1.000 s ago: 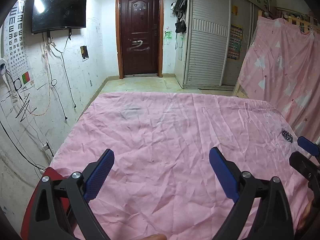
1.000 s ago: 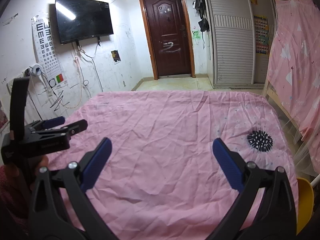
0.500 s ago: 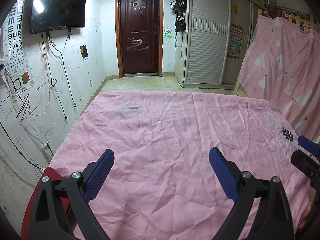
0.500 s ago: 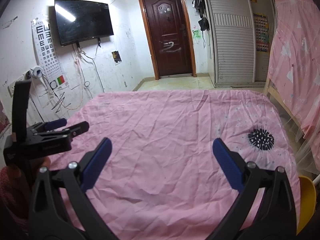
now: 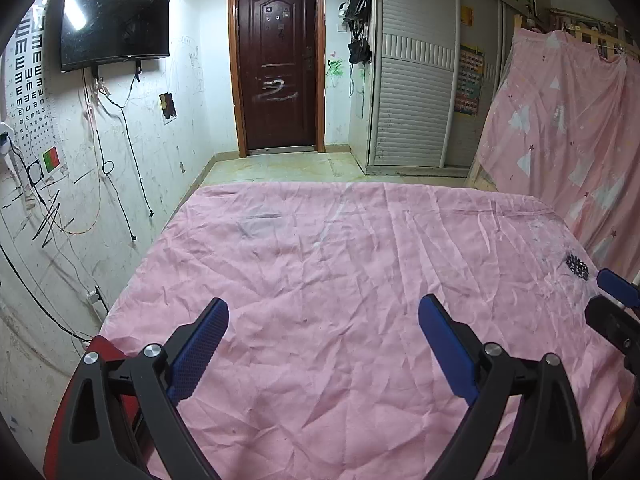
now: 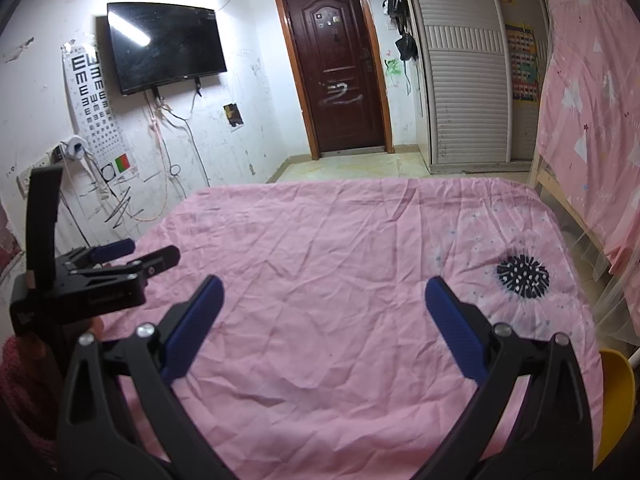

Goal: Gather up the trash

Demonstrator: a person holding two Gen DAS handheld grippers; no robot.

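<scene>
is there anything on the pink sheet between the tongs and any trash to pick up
No trash shows in either view. Both the left tongs and right tongs are open over the bare pink sheet; nothing lies ahead of them.

1. White walls (image 5: 192,128), scuffed and scribbled on, are enclosing the room; loose cables (image 5: 120,128) are dangling down the left one.
2. A dark television (image 6: 166,46) is hanging on that wall, reflecting a bright strip of light, with an eye chart (image 6: 94,108) showing beside it.
3. A dark brown door (image 5: 278,72) in a wooden frame is standing closed at the far end; bags (image 5: 360,20) are hanging just right of it.
4. A white louvred wardrobe (image 5: 416,96) is running along the right side.
5. A pale tiled floor (image 5: 280,168) is showing before the door.
6. A crumpled pink sheet (image 5: 340,280) is covering the bed, and a pink patterned cloth (image 5: 568,132) is draping over a wooden frame (image 6: 548,184) at right.
</scene>
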